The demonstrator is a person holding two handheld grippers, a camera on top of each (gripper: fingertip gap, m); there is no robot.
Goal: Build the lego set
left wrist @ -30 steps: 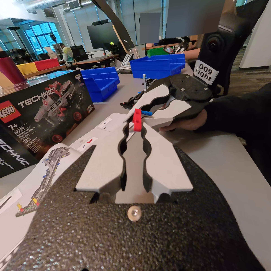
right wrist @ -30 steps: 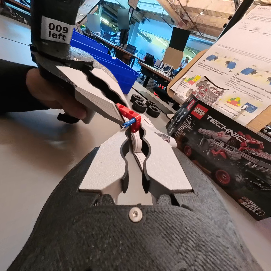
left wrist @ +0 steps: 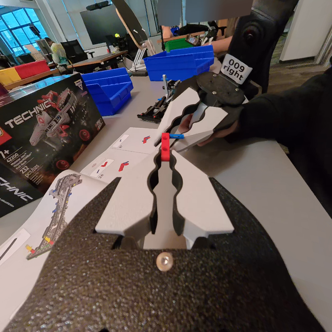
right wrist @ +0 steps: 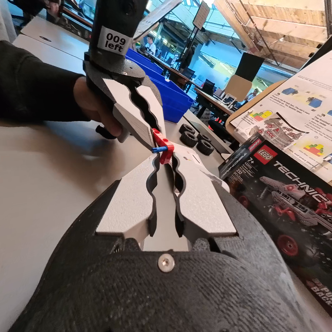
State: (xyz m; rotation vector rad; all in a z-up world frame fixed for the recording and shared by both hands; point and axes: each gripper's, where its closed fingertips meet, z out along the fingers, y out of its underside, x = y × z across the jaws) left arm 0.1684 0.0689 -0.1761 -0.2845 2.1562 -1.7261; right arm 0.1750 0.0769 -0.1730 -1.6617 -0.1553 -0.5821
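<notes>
**Lego beam and pin stayed joined between the grippers**

Lego's red beam (left wrist: 165,143) stood upright above the table (left wrist: 233,179), its lower end clamped in the tips of the left gripper (left wrist: 165,154). It was in the same place in the left wrist view as a second before. A blue pin (left wrist: 177,136) lay level with its end at the beam's top hole, also unchanged. The pin sat between the fingers of the right gripper (right wrist: 164,156), which were slightly apart. Whether they pinched the pin or the beam's bent arm could not be told.

What had changed was the pose. In the right wrist view the left gripper now stood steeper and nearer the middle, and four black tyres (right wrist: 195,139) showed behind it rather than three. The open instruction booklet (left wrist: 133,143) lay beneath the parts, with the set's box (left wrist: 53,122) beside it.
</notes>
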